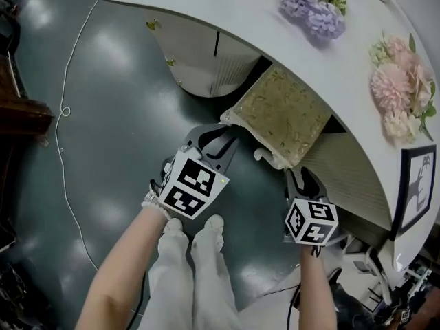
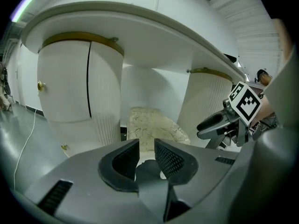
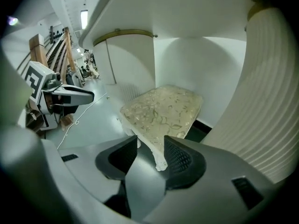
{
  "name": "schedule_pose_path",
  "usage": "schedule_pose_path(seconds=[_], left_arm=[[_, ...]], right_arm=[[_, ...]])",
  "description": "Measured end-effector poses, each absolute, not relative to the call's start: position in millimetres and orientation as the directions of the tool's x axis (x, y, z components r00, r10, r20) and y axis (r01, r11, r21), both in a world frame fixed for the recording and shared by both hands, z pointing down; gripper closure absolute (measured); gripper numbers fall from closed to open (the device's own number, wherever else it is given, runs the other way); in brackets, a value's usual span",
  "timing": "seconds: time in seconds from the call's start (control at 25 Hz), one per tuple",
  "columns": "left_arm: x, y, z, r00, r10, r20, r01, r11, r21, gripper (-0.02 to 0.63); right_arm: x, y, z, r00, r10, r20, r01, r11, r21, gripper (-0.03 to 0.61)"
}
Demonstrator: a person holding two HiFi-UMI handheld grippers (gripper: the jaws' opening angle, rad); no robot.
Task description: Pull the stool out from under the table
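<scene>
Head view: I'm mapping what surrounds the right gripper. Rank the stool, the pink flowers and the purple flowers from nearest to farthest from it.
From the right gripper:
1. Stool, just ahead, its near corner at the jaws.
2. Pink flowers, on the tabletop, to the right.
3. Purple flowers, farther along the tabletop, at the top of the view.

Purple flowers [image 1: 313,5], pink flowers [image 1: 402,84], what looks like a framed picture [image 1: 416,191]; a thin white cable [image 1: 65,110] crosses the grey floor [image 1: 117,115].
</scene>
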State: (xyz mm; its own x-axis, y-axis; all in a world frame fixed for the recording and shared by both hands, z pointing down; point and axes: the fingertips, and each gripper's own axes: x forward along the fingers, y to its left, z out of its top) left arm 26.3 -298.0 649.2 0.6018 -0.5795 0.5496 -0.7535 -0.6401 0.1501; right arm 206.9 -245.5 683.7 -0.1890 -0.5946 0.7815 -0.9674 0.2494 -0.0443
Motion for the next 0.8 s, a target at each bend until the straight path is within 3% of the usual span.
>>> schedule_pose_path(seconds=[0.24,0.6,0.8], left_arm=[[33.3,-324.7,694.8,0.587,-0.547,0.597,-0.762,-0.623,0.178,0.425],[47.6,-351.9,729.6,0.582,-0.535,0.613,-0.770,-0.605,0.203,0.361],[57.0,-358.3,745.6,0.574,-0.511,0.640,-0.759,-0.626,0.180,0.322]], right_arm=[[224.1,-264.8,717.0,-0.195,-0.578,0.792,-0.978,0.174,-0.113,0.312],[237.8,-273.5,751.1,-0.239,-0.574,0.783,-0.967,0.072,-0.243,0.291],[230.3,-276.8,760.0,-0.257,-0.561,0.787,-0.964,0.097,-0.246,0.293]])
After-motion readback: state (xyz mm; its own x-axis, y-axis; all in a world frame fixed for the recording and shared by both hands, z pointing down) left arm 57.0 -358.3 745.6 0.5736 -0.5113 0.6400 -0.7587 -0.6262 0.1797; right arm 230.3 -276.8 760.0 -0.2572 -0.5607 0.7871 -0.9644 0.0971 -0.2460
